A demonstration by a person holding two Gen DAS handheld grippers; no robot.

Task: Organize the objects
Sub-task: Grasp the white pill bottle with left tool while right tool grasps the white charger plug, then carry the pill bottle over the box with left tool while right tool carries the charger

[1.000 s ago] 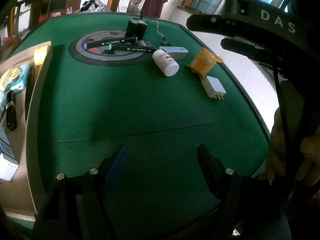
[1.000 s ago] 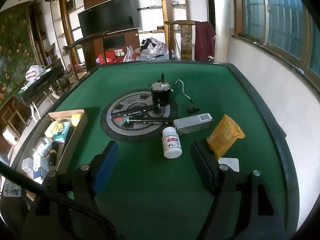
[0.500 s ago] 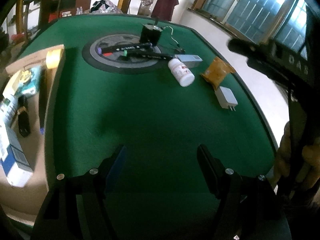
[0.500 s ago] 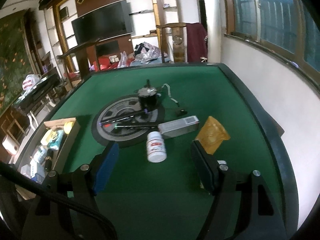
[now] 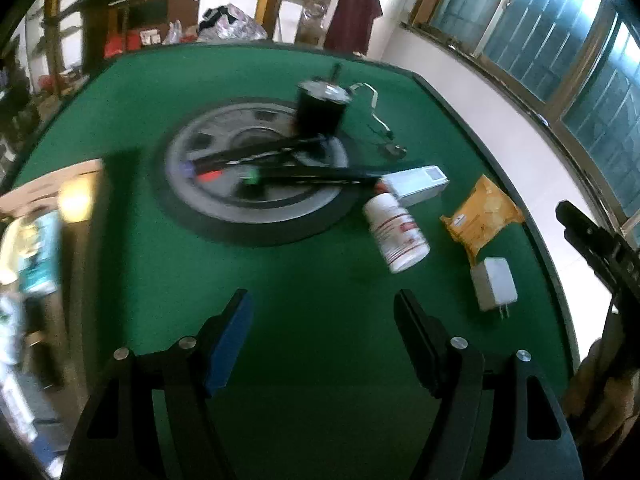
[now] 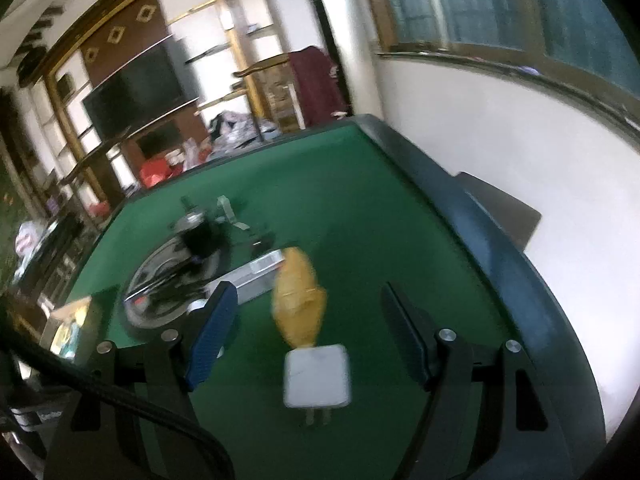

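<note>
You are holding both grippers tipped down over the green table (image 5: 320, 280). Your left gripper (image 5: 322, 312) is standing wide with nothing in it, near the white bottle (image 5: 396, 236). Your right gripper (image 6: 308, 308) is standing wide too, with the yellow packet (image 6: 298, 300) and white charger (image 6: 318, 376) lying between its fingers, not squeezed.

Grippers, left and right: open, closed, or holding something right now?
Left gripper: open, empty, over bare green felt.
Right gripper: open, holding nothing; white charger lies below it.
</note>
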